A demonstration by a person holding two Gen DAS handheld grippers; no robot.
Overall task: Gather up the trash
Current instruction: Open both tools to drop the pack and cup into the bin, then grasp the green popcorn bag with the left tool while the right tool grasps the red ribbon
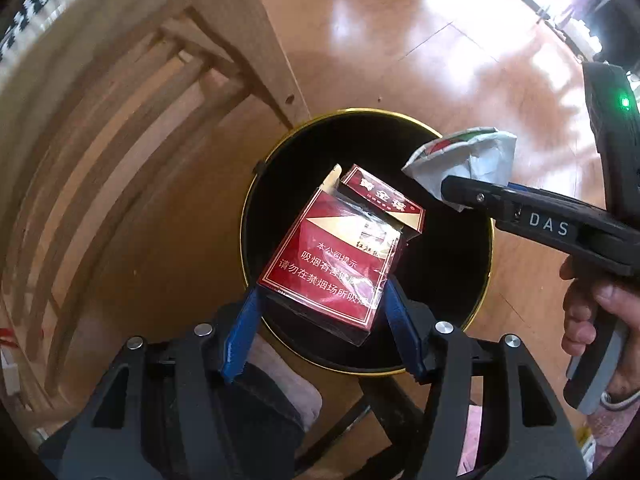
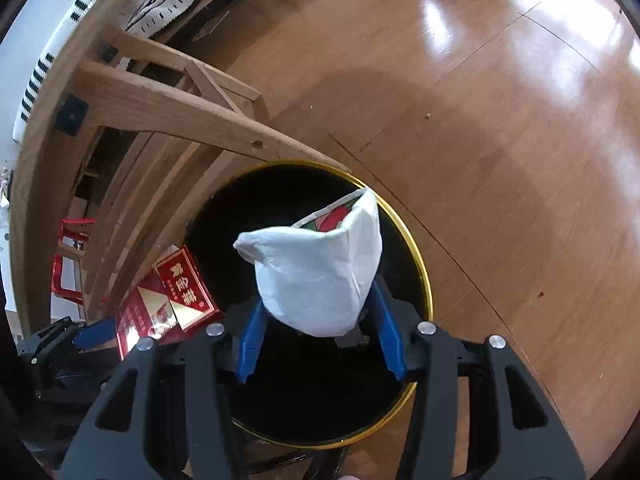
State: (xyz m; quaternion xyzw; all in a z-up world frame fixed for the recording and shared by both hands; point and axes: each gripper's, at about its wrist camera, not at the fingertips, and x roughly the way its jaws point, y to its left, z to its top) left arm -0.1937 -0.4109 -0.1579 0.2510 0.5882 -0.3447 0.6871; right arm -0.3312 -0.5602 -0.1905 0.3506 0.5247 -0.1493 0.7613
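I hold both loads over the black bin (image 1: 472,264) for release: left claw (image 1: 320,300) clamps the red cigarette pack (image 1: 332,256), right claw (image 2: 316,328) clamps the crumpled white wrapper (image 2: 320,272).

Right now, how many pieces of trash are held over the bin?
2: a red cigarette pack in the left tongs, a crumpled white wrapper in the right tongs. The bin's dark inside may hide more.

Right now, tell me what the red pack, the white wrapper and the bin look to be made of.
Red pack: printed cardboard under clear film, judging by crinkled glare over the print.
White wrapper: thin paper or foil-backed paper, matte, creased and crumpled; which one is unclear.
Bin: black inside with a shiny gold rim, likely metal or glossy plastic; the look leaves it open.
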